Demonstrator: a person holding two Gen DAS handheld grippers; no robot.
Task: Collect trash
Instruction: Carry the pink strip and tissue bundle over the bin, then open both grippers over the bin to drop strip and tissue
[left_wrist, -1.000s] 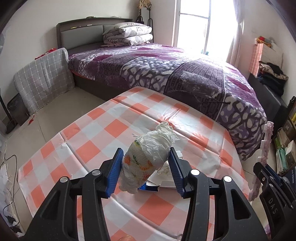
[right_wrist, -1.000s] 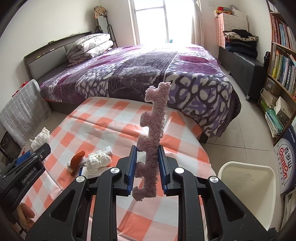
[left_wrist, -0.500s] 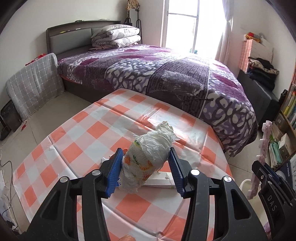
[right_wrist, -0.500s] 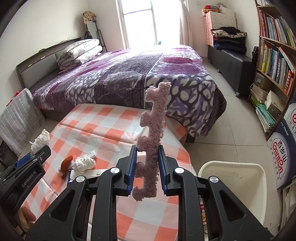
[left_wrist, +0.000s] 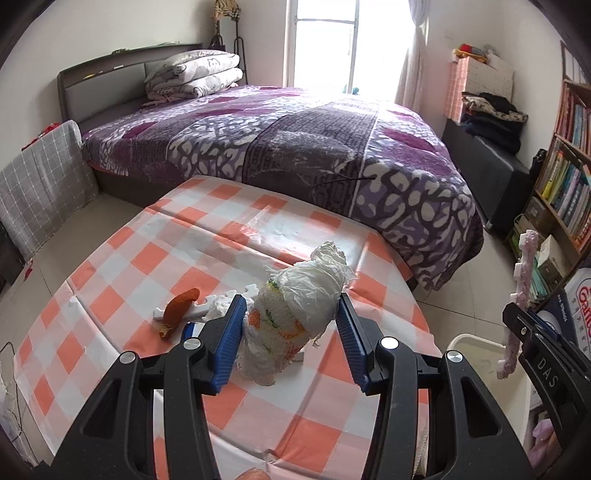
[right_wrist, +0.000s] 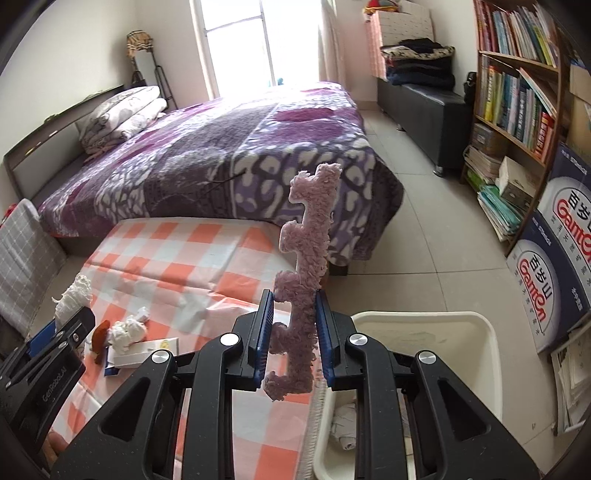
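Note:
My left gripper (left_wrist: 290, 301) is shut on a crumpled white plastic bundle (left_wrist: 295, 317) with orange and green print, held above the orange-checked table (left_wrist: 184, 258). My right gripper (right_wrist: 293, 299) is shut on an upright pink foam strip (right_wrist: 310, 229) with notched edges, just past the table's right edge and over the near rim of a white bin (right_wrist: 480, 332). On the table lie an orange peel (left_wrist: 181, 306), a white foam piece (left_wrist: 207, 308), a crumpled tissue (right_wrist: 127, 328) and a small flat box (right_wrist: 147, 350). The bin holds some white scraps.
A purple-quilted bed (left_wrist: 314, 147) stands beyond the table. A bookshelf (right_wrist: 517, 92) and stacked printed boxes (right_wrist: 554, 258) line the right wall, with a dark bench (right_wrist: 424, 103) farther back. Tiled floor (right_wrist: 424, 229) lies between bed, bin and shelf.
Both grippers have swung right with their loads still held. The white bin has come nearer under the right gripper, and the table trash has slid left in both views.

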